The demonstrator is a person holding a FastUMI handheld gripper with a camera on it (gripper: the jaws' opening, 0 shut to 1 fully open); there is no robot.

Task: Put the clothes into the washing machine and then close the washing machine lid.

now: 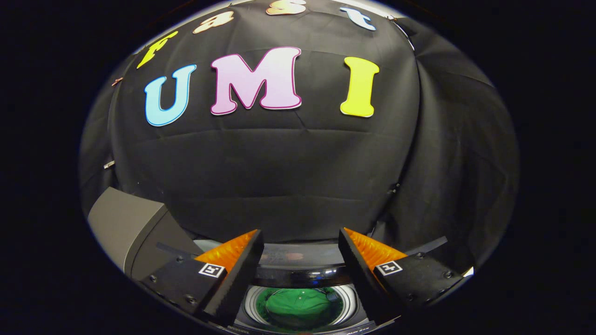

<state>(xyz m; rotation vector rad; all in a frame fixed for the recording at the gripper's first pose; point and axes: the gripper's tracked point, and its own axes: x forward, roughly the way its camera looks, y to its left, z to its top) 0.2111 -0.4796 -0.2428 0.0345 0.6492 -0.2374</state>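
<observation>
Left of your fingers sits a grey box (128, 223), tilted, against the black wall (288, 177). Your gripper (300, 244) hangs with its fingers spread wide, nothing between them, nothing held. Left finger (235, 274) and right finger (361, 274) are well apart. Through the gap you look down on the washer (298, 272): a dark curved rim with a glossy edge, and below it the round drum (347, 304) with pale ribbed walls. The green cloth (298, 307) lies bunched inside the drum, below and between your fingers. Lid position: cannot tell. The black wall drapes in folds right of the right finger.
</observation>
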